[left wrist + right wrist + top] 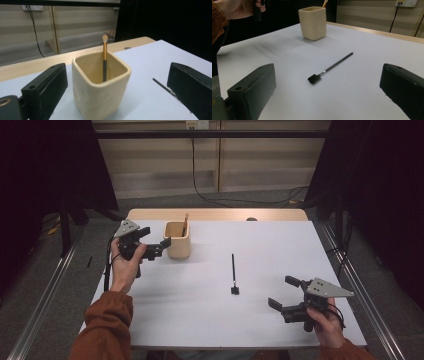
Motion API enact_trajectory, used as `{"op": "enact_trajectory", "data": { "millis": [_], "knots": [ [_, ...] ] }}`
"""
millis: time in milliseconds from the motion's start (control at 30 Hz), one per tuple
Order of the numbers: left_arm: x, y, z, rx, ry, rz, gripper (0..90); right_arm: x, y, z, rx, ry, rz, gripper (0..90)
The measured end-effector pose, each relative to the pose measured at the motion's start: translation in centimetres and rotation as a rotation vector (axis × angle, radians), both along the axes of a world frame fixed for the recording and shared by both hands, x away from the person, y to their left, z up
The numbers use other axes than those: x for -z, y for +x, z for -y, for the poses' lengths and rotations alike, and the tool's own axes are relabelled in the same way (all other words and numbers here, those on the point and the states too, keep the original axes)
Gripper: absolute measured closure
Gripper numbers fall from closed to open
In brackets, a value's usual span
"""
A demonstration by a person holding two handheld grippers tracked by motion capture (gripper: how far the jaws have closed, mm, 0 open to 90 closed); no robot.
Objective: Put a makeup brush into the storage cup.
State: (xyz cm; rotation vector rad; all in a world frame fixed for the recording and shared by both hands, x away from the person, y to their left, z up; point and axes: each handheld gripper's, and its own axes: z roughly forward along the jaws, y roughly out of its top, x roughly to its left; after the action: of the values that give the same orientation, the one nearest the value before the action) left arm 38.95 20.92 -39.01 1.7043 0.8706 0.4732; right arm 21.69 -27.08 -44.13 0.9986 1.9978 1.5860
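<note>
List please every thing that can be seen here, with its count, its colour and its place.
cup: one, cream, square with rounded corners, back left part of the table, upright.
brush in cup: one, gold and dark handle with a pale tip, stands inside the cup and leans on its far wall.
black brush: one, thin handle with a small black head, lies flat near the table's middle.
table: one, white top, a wooden strip along the far edge.
wall socket: white, on the back wall, a black cable hangs from it.
left gripper: black, jaws open, beside the cup.
right gripper: black, jaws open, near right corner, aimed at the black brush.
sleeves: orange-brown.
</note>
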Motion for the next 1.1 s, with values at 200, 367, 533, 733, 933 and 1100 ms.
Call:
{"op": "enact_trajectory", "data": {
  "millis": [200,367,533,733,933,1100],
  "knots": [
    [0.5,-2.0,0.0,0.023,-0.019,0.003,3.7,0.0,0.0,0.0,0.001,-0.002,0.000,0.0],
    [0.8,-3.4,-0.5,0.030,-0.036,0.002,3.8,0.0,0.0,0.0,-0.001,-0.003,-0.002,0.0],
    [0.9,-4.7,-0.6,0.025,-0.014,0.002,4.2,0.0,0.1,0.0,0.002,-0.004,-0.002,0.0],
    [1.1,-6.1,-0.7,0.034,-0.023,0.014,3.9,0.0,0.0,0.0,0.000,-0.002,0.002,0.0],
    [1.2,-7.5,-0.5,0.041,-0.023,0.041,4.3,0.0,0.1,0.0,-0.001,-0.001,0.000,0.1],
    [1.9,-8.7,-0.7,0.035,-0.040,0.036,4.0,0.0,0.0,0.0,0.001,0.001,0.000,0.1]
  ]
}}
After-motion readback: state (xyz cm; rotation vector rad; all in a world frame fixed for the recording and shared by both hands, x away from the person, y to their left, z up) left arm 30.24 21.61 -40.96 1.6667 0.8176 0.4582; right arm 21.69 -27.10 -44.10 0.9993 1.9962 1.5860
